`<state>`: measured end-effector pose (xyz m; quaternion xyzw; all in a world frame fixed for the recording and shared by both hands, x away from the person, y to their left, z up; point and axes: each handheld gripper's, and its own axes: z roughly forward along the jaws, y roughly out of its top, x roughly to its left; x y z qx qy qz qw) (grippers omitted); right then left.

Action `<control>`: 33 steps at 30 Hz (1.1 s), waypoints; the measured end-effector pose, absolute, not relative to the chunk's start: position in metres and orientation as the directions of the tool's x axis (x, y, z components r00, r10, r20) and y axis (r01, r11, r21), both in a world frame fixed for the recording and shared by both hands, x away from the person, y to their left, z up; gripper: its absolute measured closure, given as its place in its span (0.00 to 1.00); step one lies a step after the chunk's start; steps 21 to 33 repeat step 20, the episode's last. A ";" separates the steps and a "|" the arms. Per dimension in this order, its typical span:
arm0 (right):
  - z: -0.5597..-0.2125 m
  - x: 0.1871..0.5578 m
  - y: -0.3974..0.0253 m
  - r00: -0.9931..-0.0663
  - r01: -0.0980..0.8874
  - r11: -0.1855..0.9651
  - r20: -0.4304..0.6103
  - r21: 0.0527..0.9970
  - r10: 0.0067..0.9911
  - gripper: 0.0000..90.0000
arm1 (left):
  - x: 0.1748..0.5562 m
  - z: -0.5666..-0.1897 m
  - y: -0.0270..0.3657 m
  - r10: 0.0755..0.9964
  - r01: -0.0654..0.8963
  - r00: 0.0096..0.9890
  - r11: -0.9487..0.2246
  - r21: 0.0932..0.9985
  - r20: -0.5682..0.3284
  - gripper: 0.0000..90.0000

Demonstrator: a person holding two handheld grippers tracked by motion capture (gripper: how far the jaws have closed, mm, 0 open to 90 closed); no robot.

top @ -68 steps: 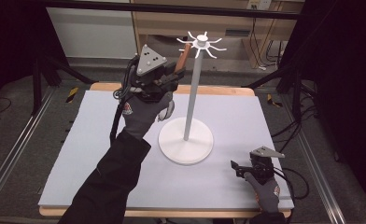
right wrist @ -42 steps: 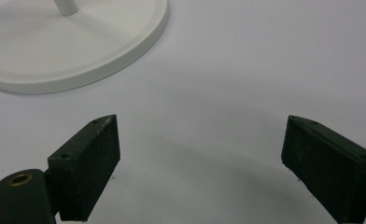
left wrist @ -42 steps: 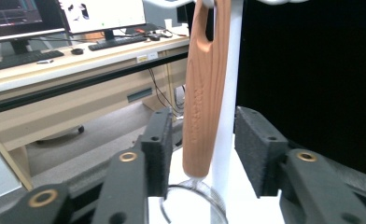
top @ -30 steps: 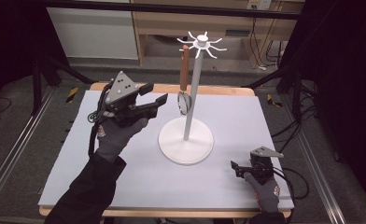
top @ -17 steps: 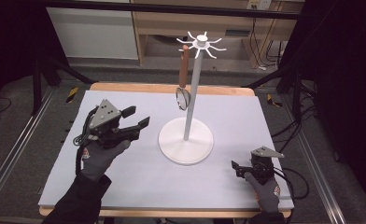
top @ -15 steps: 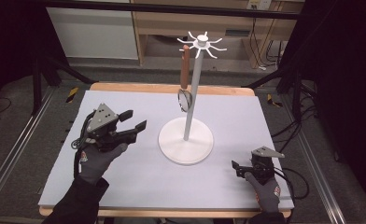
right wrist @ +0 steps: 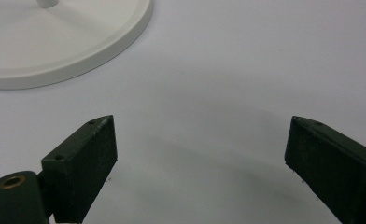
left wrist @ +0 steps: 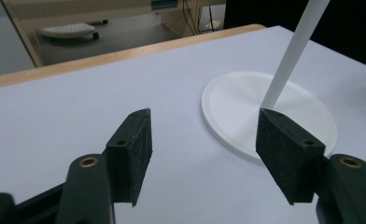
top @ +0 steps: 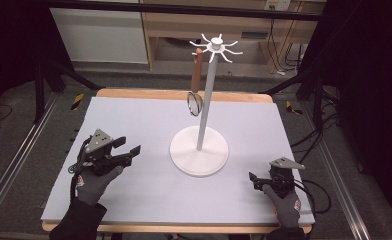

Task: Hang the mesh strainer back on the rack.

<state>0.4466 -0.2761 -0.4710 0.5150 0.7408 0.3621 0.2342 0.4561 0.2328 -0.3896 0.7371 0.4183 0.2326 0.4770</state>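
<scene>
Resting low on the table (top: 149,117), left gripper (top: 130,153) points jaws apart at the stand (top: 199,155), right gripper (top: 254,179) likewise gaping and empty near the front edge, strainer (top: 195,87) hanging from the stand's hook.

The table (top: 134,115) has a pale lavender-grey top with a light wooden edge showing along its far and near sides. A white hanging stand (top: 199,155) sits on it a little right of the middle, its round flat base resting flat on the surface and a thin upright pole rising from the base's centre.
</scene>
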 end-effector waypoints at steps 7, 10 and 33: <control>-0.473 0.448 -0.275 -0.363 0.600 0.219 0.017 0.769 0.932 0.11 | 0.454 -0.413 0.254 0.863 0.445 0.499 -0.173 0.879 -0.083 0.38; -0.474 0.447 -0.274 -0.361 0.604 0.219 0.018 0.767 0.932 0.11 | 0.454 -0.424 0.260 0.872 0.473 0.481 -0.175 0.863 -0.087 0.37; -0.473 0.447 -0.276 -0.361 0.604 0.233 0.001 0.762 0.932 0.11 | 0.455 -0.453 0.286 0.912 0.556 0.403 -0.176 0.813 -0.078 0.33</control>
